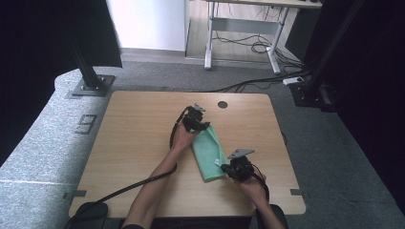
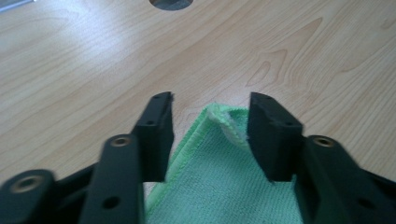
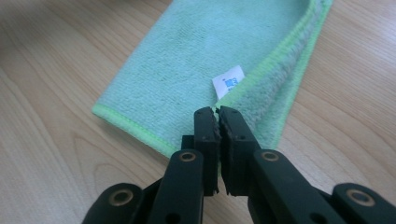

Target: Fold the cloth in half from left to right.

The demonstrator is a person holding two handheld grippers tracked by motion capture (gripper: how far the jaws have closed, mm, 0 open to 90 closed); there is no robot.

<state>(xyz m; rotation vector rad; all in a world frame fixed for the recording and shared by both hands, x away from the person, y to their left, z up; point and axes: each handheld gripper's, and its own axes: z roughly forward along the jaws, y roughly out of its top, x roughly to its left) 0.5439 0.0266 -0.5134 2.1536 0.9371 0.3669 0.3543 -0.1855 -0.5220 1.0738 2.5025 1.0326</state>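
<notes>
Left gripper (image 1: 202, 125) is sitting at the centre of the high view, at the upper end of the green cloth (image 1: 209, 152), jaws standing apart. In the left gripper view (image 2: 211, 135) the cloth's corner is lying between the two black jaws, a little folded up at the tip, neither pad pressing on it. Nothing clamped there.

Right gripper (image 1: 228, 168) is sitting lower right of centre in the high view, at the lower right edge of the cloth. In the right gripper view (image 3: 218, 119) its jaws are pressed together, pinching the folded-over edge of the cloth (image 3: 205, 60) just below the white label (image 3: 228, 79). The pinched layer is lifting slightly off the surface (image 3: 56, 154), showing the fluffier underside along the right of that frame.

The cloth is lying folded into a long strip on the wooden surface (image 1: 138, 143), running from centre frame down and right in the high view, brighter green hem along its edges. Its lower end is resting flat just left of the right gripper.

A grey round hole (image 1: 222, 104) is sitting in the surface above the left gripper, near the top edge of the surface; it is also showing at the top of the left gripper view (image 2: 171, 3). Black cable (image 1: 138, 183) is trailing from the left gripper toward the lower left of the high view. Both forearms are coming in from the bottom edge.
</notes>
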